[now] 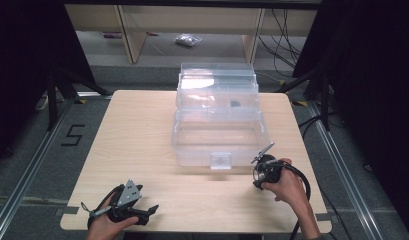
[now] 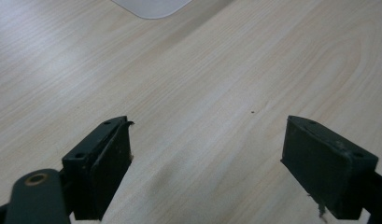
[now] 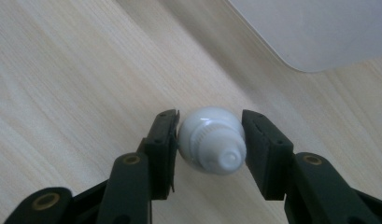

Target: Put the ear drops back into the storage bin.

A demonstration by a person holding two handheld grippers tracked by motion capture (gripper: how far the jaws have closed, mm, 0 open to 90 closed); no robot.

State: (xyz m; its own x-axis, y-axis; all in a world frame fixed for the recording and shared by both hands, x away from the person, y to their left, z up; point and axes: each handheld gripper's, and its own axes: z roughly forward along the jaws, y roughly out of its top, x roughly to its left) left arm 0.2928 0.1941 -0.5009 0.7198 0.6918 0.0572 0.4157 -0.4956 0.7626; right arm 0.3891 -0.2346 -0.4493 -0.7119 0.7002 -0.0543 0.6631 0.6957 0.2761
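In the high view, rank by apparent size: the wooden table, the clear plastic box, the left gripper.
Largest to smallest:
1. wooden table
2. clear plastic box
3. left gripper, though it sits nearest the camera

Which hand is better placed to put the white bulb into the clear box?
The right. Its hand-held gripper is already shut on the bulb, close by the box. The left hand-held gripper stands open over bare table, farther from the box.
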